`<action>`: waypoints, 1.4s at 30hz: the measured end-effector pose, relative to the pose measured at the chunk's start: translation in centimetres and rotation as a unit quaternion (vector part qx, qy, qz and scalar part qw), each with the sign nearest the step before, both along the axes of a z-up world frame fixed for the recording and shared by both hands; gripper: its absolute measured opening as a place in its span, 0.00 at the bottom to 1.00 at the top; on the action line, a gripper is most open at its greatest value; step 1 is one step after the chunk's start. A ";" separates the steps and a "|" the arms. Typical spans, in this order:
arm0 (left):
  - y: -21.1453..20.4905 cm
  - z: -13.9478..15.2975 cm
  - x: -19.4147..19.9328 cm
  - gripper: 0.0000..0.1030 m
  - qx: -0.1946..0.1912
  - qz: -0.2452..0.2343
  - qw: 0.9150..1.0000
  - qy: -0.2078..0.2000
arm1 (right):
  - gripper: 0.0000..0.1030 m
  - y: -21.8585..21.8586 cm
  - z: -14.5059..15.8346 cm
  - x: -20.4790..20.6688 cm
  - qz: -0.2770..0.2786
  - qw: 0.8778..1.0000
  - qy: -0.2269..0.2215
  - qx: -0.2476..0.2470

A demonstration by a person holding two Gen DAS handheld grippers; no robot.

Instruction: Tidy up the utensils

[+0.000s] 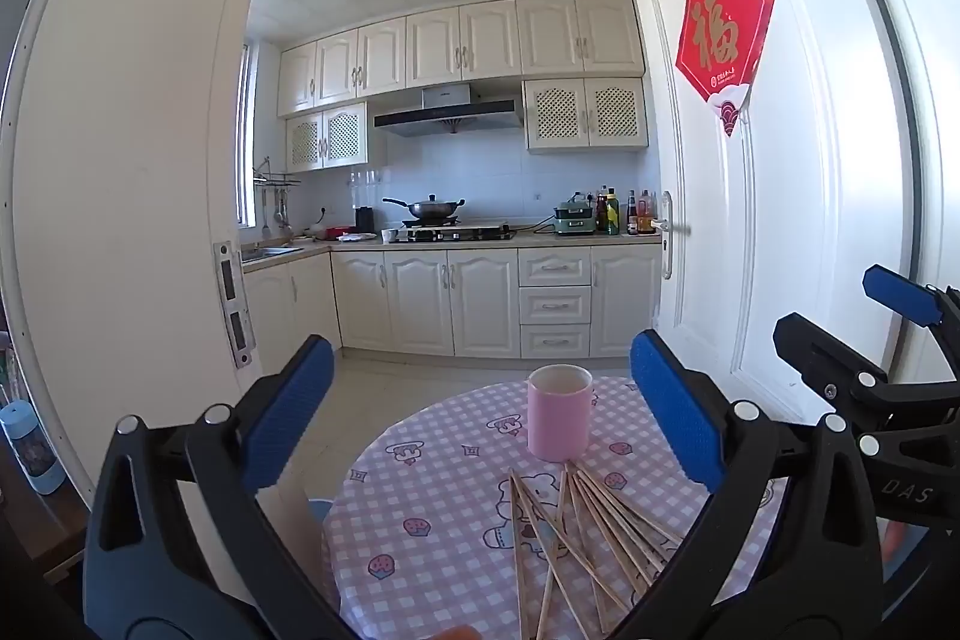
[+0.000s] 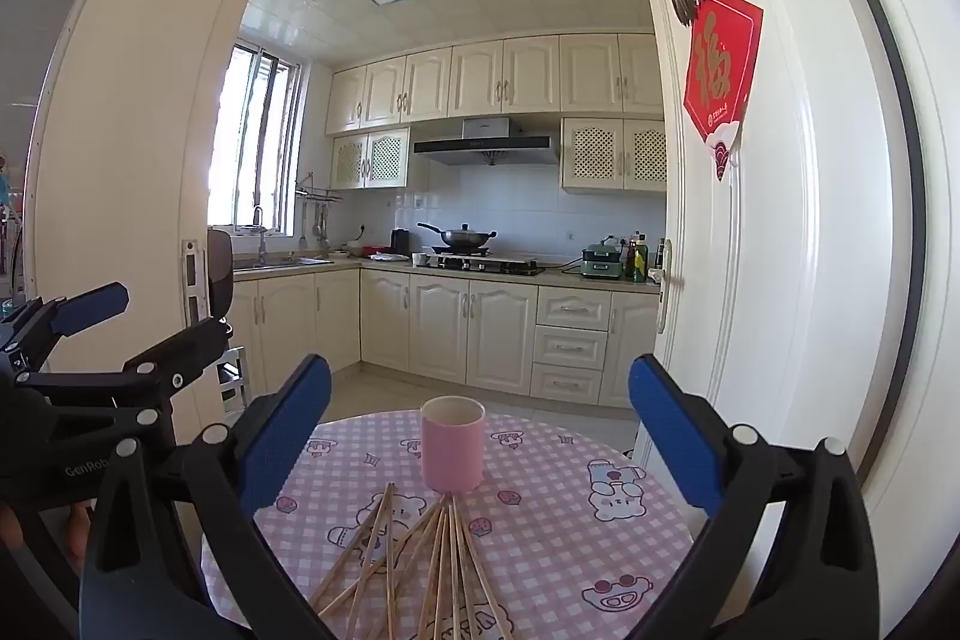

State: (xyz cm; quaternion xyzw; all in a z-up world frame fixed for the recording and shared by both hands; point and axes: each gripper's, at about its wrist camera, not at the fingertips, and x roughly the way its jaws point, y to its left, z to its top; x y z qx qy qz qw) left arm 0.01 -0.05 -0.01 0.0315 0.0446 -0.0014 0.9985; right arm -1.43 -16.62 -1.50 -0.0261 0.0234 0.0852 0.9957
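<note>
A pink cup stands upright on a round table with a pink checked cloth. Several wooden chopsticks lie fanned out on the cloth just in front of the cup. My left gripper is open and empty, held above the table's near side. The cup and chopsticks also show in the right wrist view. My right gripper is open and empty, above the near edge of the cloth. The right gripper shows to the right in the left wrist view; the left gripper shows to the left in the right wrist view.
A white door with a red paper sign stands open just right of the table. A white door frame stands at the left. Beyond is a kitchen with cream cabinets and a stove with a wok.
</note>
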 end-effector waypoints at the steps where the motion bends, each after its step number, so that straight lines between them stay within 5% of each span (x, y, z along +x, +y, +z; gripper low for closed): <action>1: 0.0 0.0 0.0 0.94 -0.001 0.000 1.000 0.000 | 0.93 0.0 0.0 0.0 0.000 1.000 -0.001 0.001; 42: 1.4 -1.1 2.2 0.94 -0.013 0.007 1.000 0.021 | 0.93 1.3 -0.8 2.2 0.010 1.000 0.022 -0.007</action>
